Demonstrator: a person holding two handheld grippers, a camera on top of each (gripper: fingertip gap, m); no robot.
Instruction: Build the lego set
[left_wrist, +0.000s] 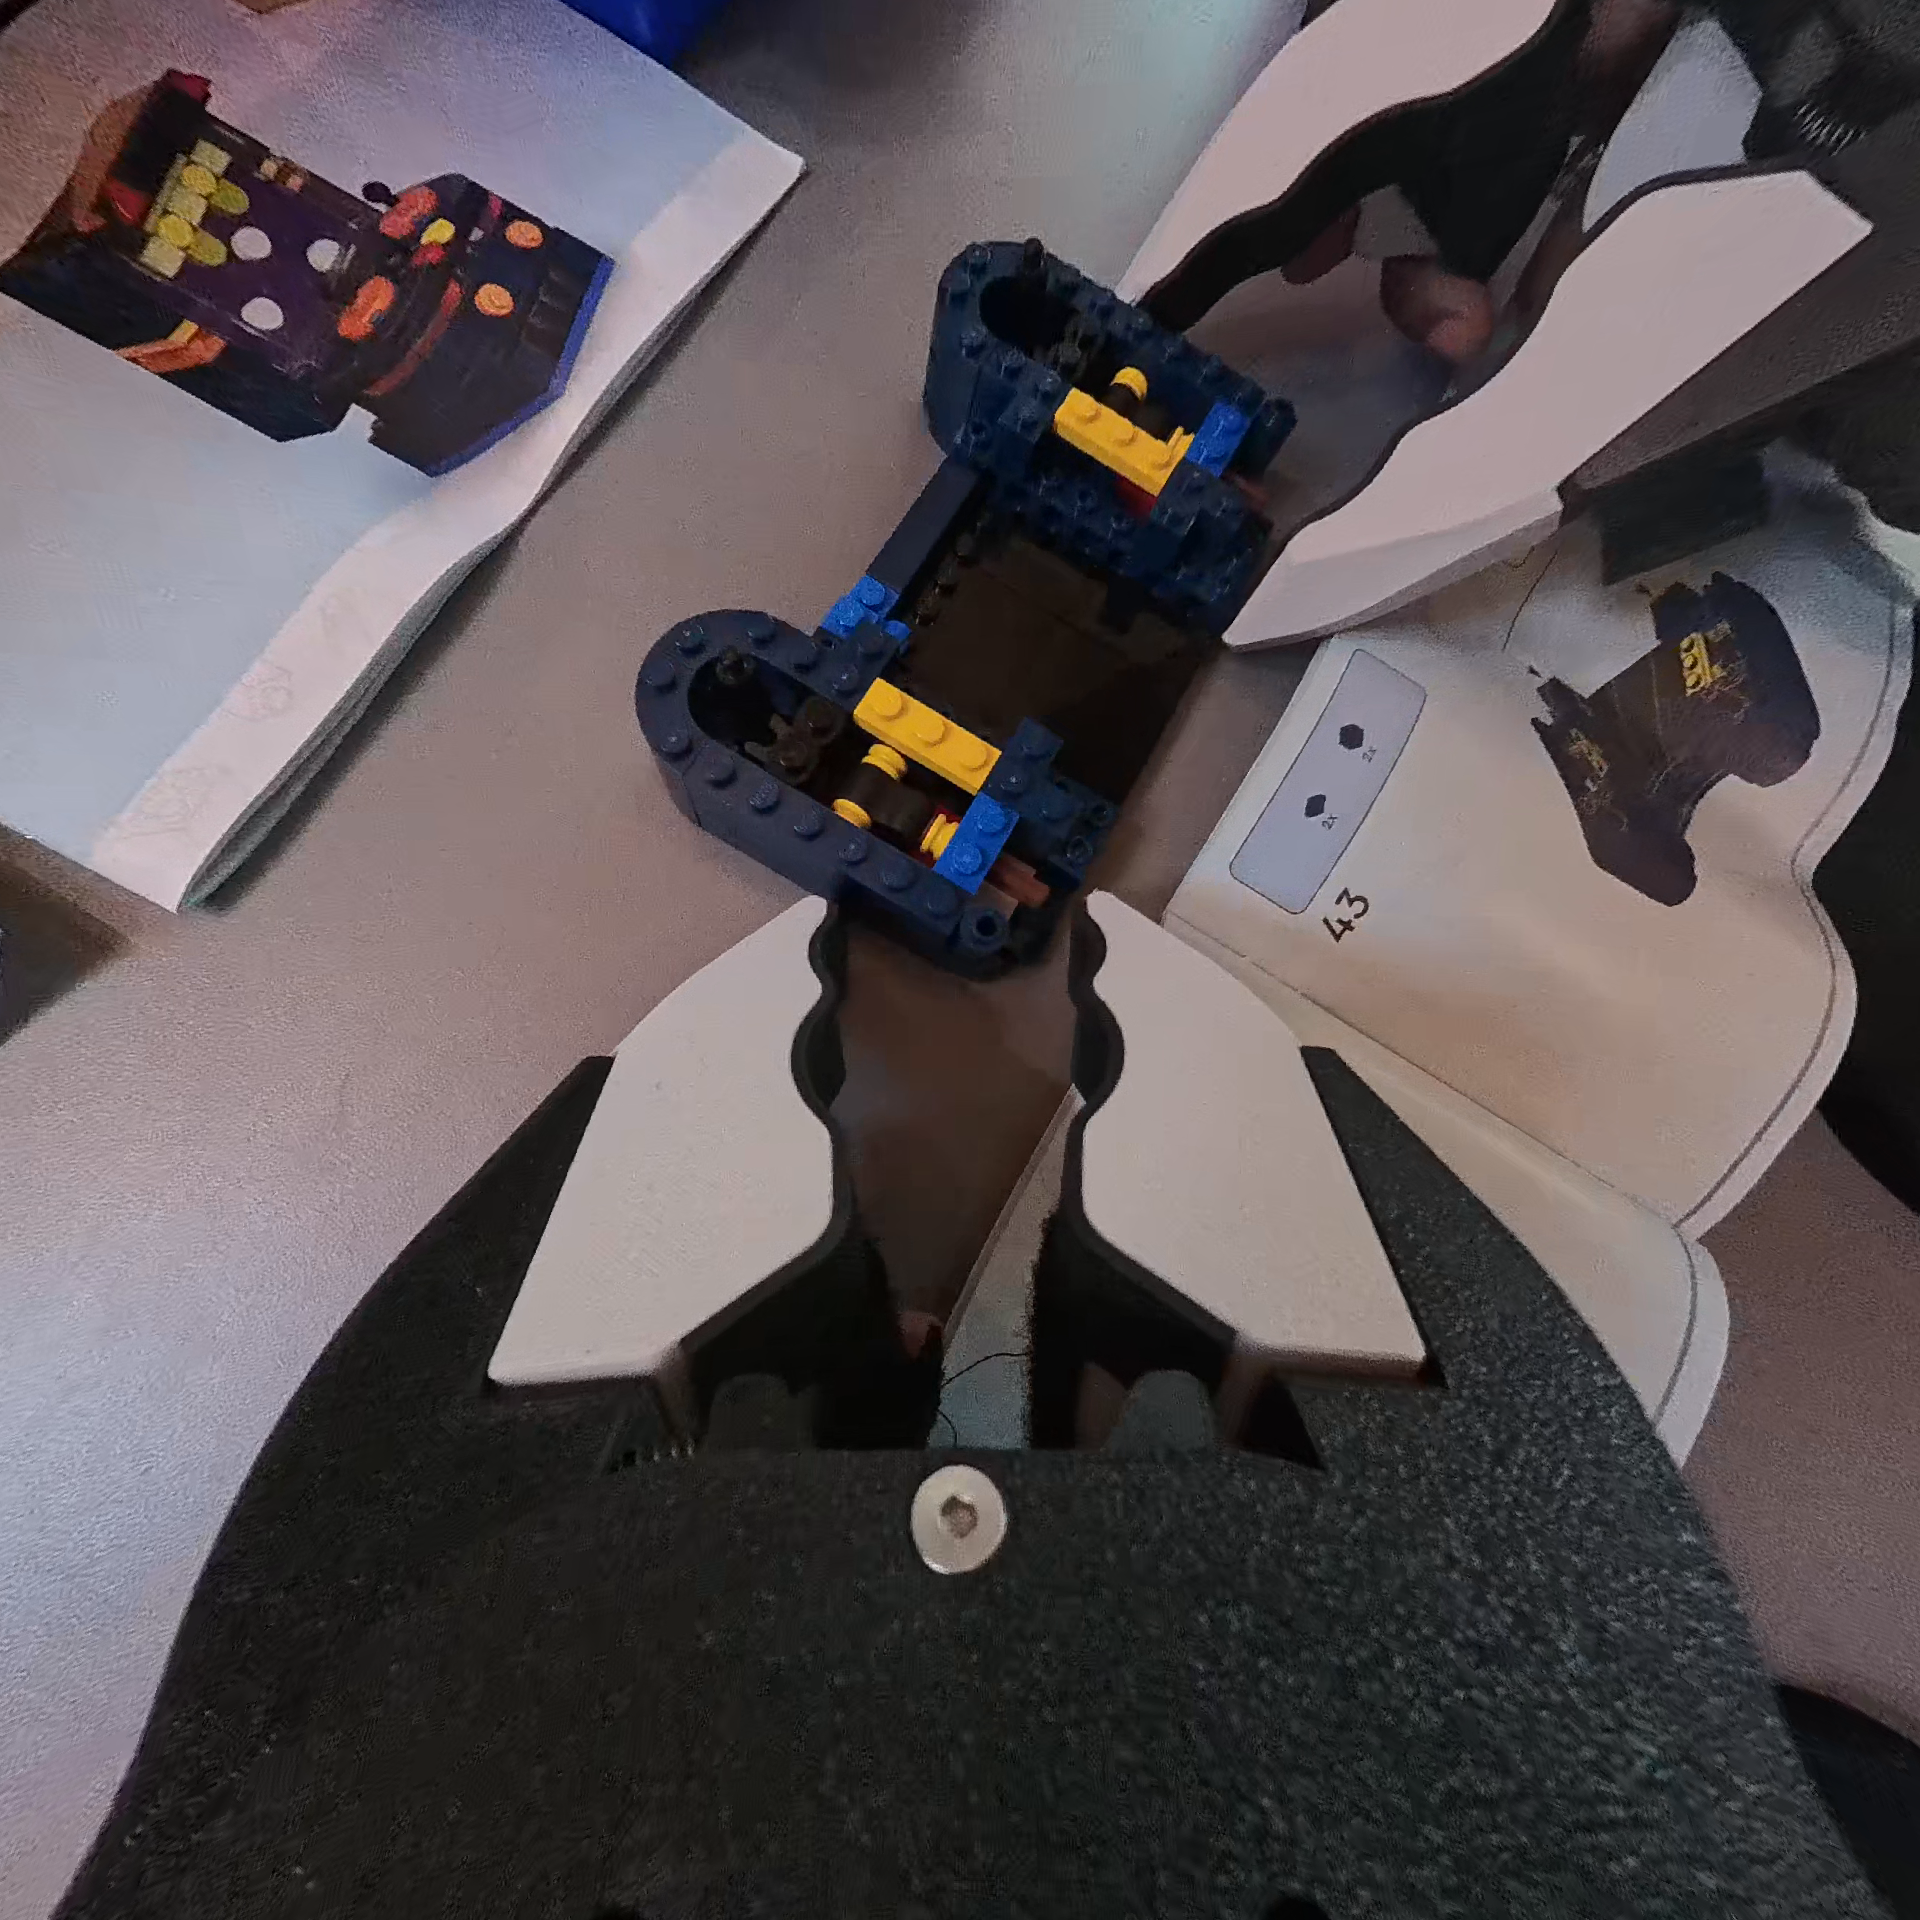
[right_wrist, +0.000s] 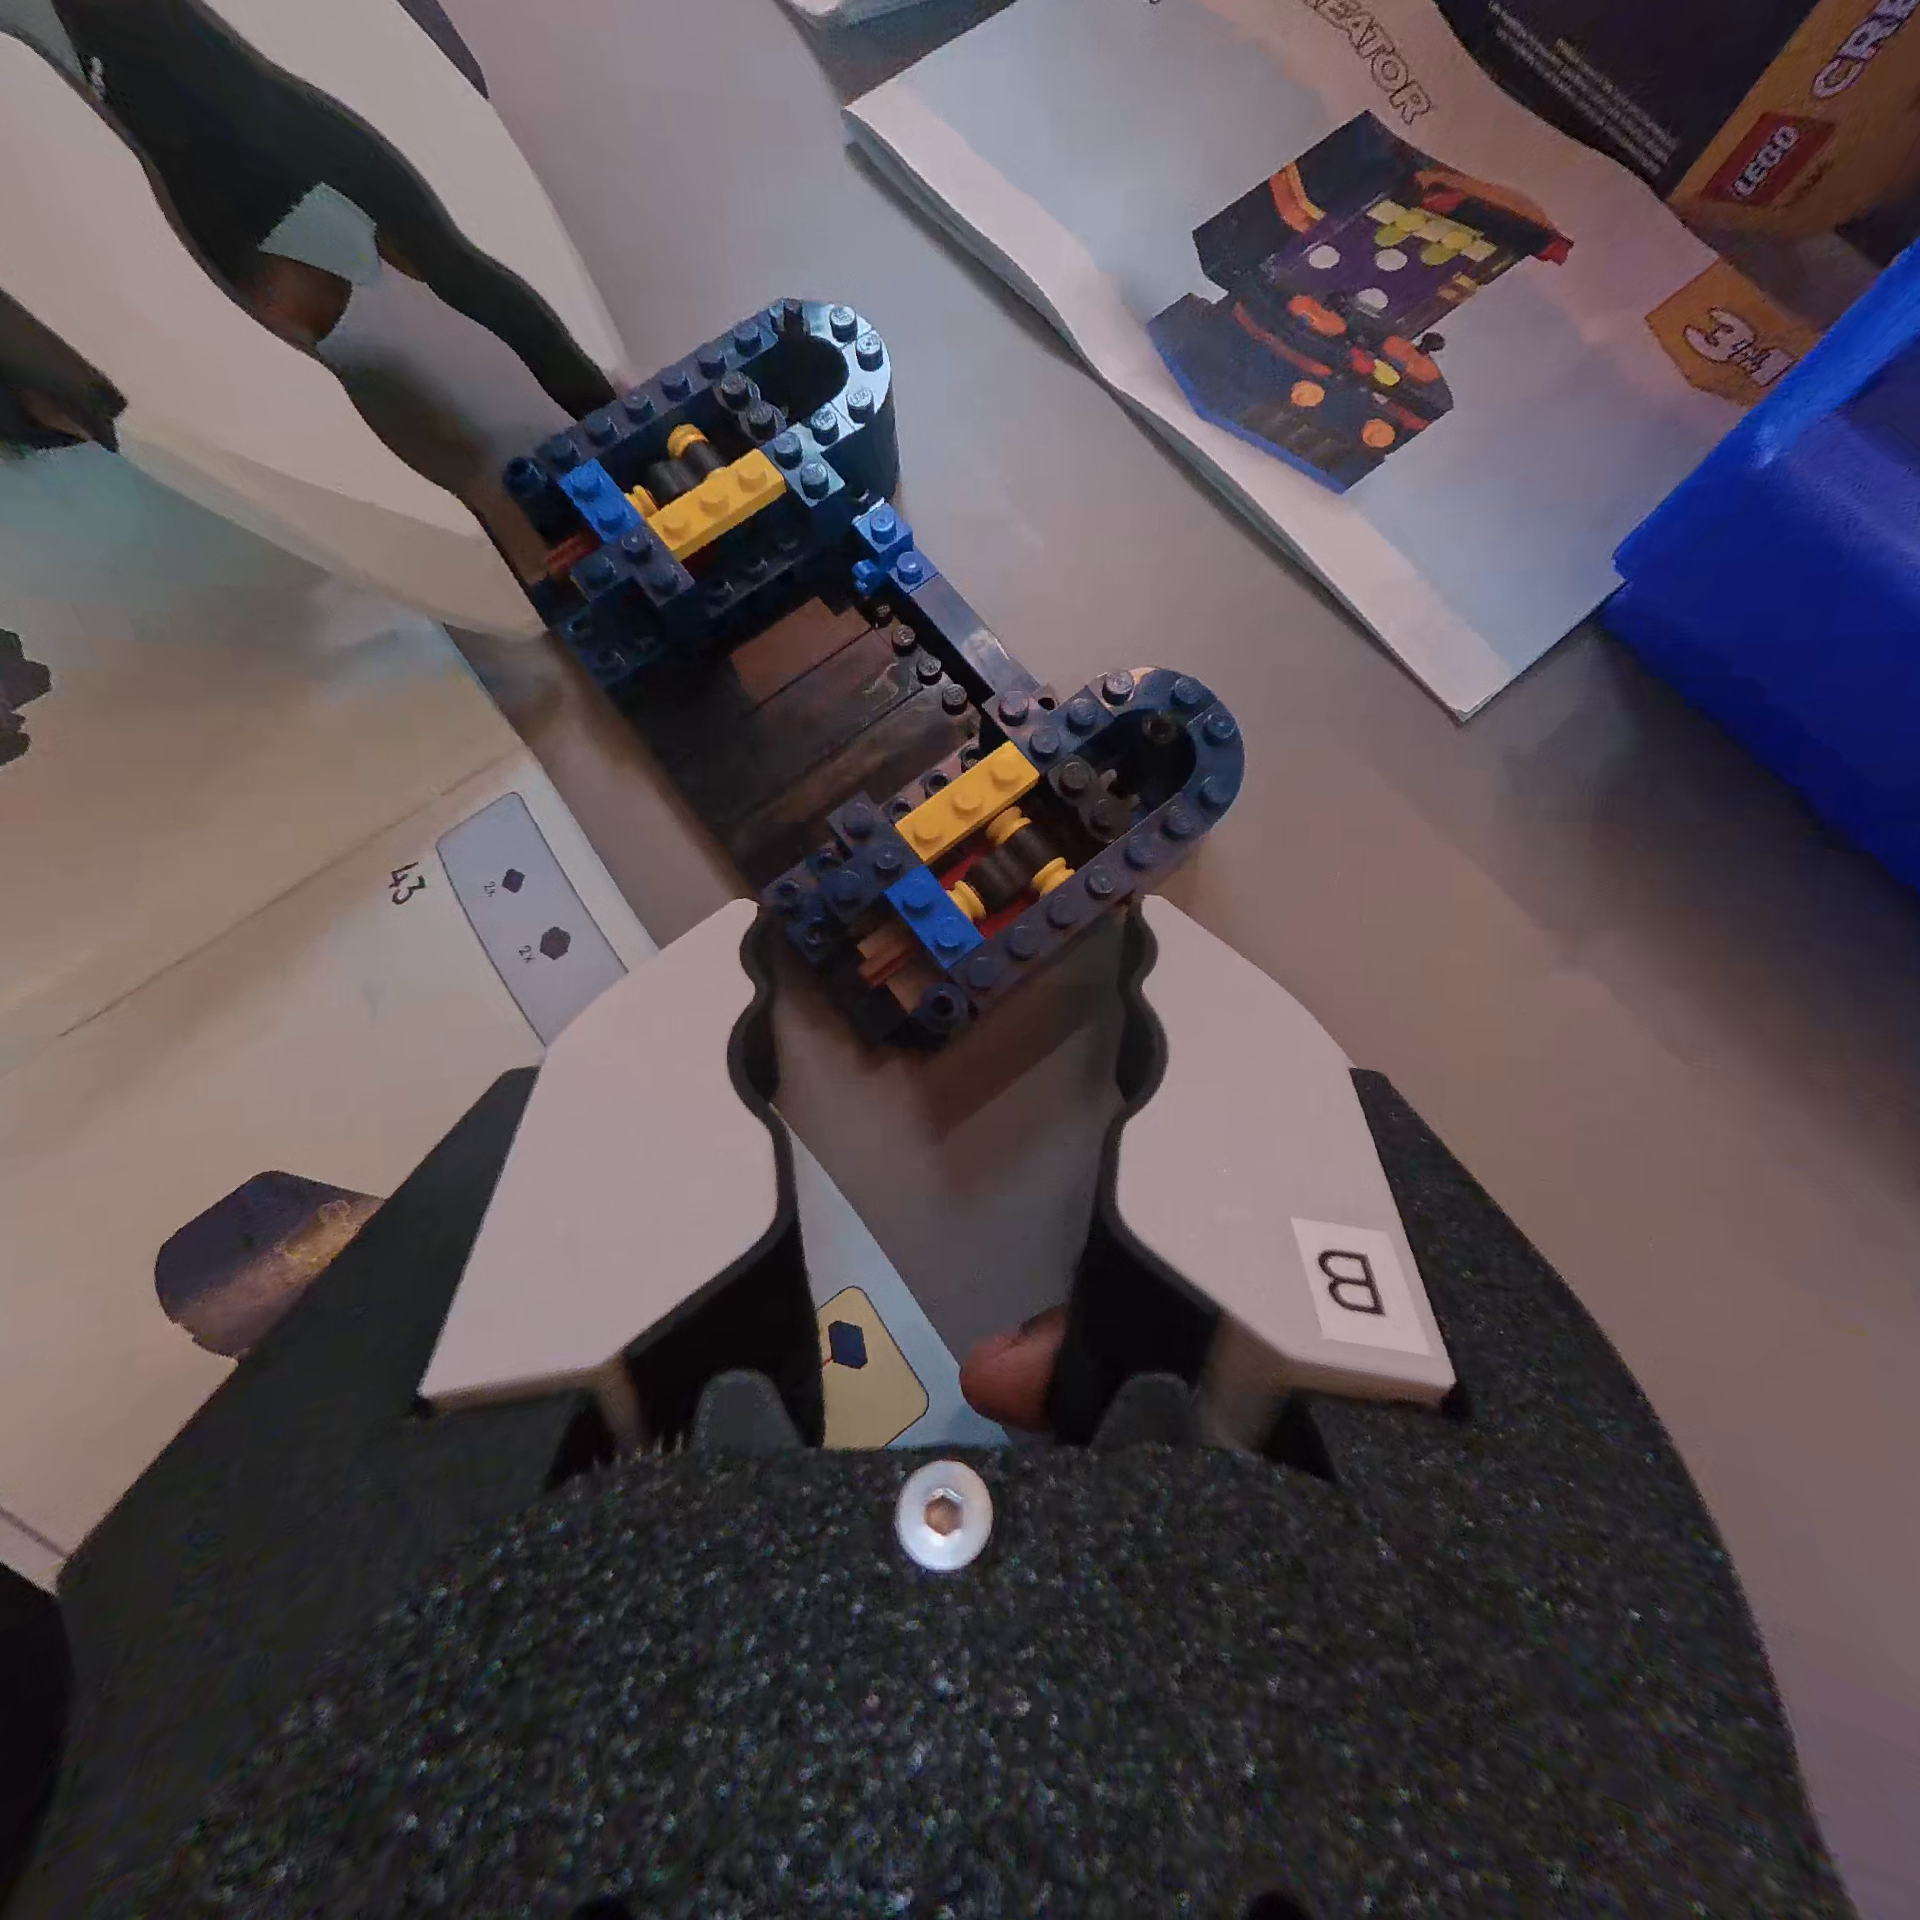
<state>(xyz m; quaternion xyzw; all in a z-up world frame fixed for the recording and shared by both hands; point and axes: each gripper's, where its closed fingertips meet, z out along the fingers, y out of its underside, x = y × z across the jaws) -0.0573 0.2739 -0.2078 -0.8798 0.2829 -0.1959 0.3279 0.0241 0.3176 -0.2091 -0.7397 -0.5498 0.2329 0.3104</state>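
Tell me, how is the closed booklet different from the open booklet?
The closed booklet lies shut, apart from the brick model, showing a colourful build. The open booklet lies spread, its edge by the model, showing a dark build. Both are paper, on the grey table.

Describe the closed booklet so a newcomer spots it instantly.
On the grey table, find the dark-blue brick model; beyond its rounded ends lies a closed booklet. Unlike the open booklet on the model's other side, its cover shows a purple-and-orange build.

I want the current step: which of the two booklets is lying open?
In the left wrist view, the booklet right of the brick model lies open; the other, on the left, is closed, cover up.
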